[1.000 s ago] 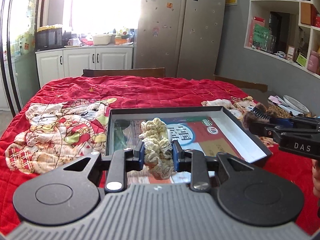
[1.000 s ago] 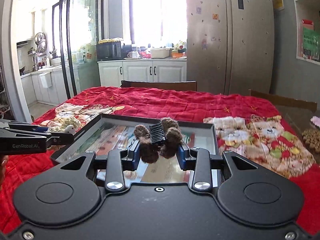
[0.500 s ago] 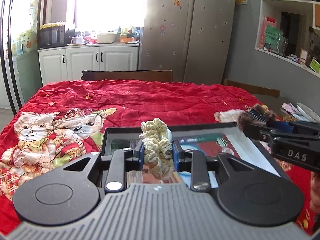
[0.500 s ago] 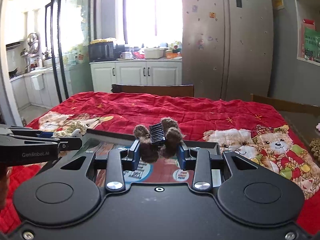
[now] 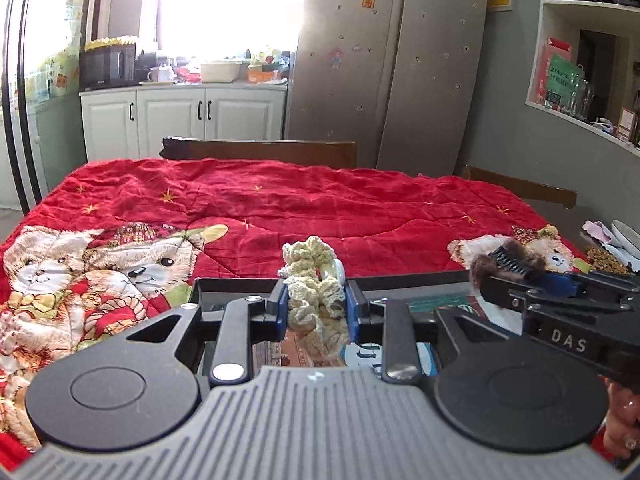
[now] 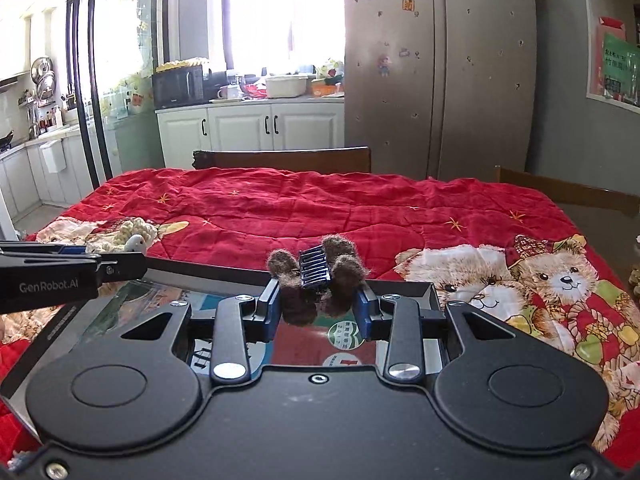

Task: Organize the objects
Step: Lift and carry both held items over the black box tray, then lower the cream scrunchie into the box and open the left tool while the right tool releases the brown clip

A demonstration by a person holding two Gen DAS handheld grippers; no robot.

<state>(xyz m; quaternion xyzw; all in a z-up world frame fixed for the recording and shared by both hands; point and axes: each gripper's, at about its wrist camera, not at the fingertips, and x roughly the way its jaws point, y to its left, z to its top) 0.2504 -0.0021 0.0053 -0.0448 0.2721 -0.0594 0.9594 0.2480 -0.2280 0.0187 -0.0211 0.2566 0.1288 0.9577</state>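
My left gripper [image 5: 316,304] is shut on a cream crocheted scrunchie [image 5: 314,292], which hangs over a shallow black tray [image 5: 404,276] with printed cards inside. My right gripper [image 6: 318,304] is shut on a brown furry hair claw clip [image 6: 316,276] with a black toothed middle, held above the same tray [image 6: 404,286]. Each gripper shows in the other's view: the right one [image 5: 516,276] comes in from the right with the furry clip [image 5: 508,260], and the left one [image 6: 132,258] from the left with the scrunchie [image 6: 132,234].
The tray rests on a table under a red quilt [image 5: 280,200] printed with teddy bears. Wooden chair backs [image 5: 260,152] stand along the far edge. A fridge [image 5: 392,64], white cabinets [image 5: 184,112] and wall shelves [image 5: 588,68] lie beyond. Small items [image 5: 612,244] sit at the table's right edge.
Both grippers have moved forward over the tray with their items still held; less of the tray's inside shows and more of the far quilt has come into view.
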